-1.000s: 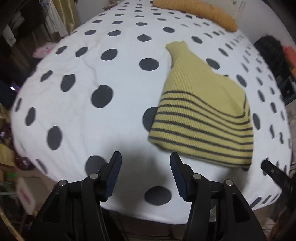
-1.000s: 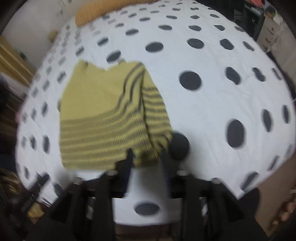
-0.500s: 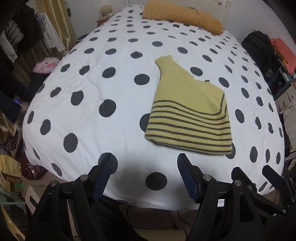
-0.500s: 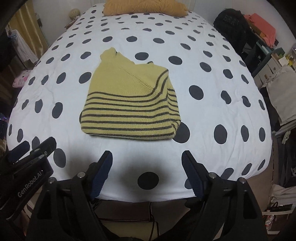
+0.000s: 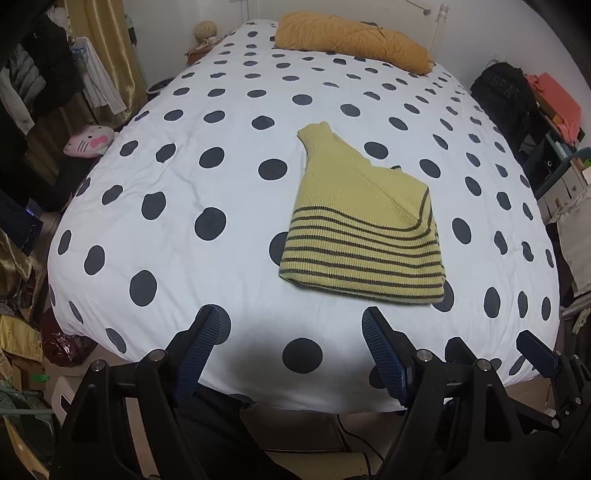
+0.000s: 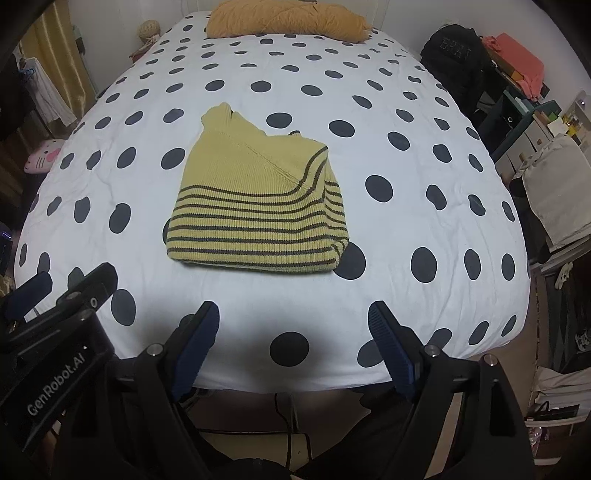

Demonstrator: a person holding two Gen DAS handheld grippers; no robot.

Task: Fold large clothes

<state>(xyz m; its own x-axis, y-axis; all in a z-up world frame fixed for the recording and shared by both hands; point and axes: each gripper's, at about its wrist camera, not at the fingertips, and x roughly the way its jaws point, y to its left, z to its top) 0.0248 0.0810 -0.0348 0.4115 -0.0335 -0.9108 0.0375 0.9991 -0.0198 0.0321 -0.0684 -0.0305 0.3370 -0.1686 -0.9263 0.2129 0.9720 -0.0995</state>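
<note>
Mustard pillow lies far on my dotted bed. Folded yellow striped sweater lies flat, untouched. My left gripper and right gripper have just been opening, both empty.

Bed under me: white duvet with dark dots. Mustard pillow at the head edge. Pink cat plush on the floor off the bed's left edge, clothes hanging above it. Black bag and orange cloth off the right edge, near the head corner.

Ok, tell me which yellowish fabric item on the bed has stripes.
The folded sweater mid-bed: dark stripes cross its near half. The mustard pillow at the head is plain.
</note>
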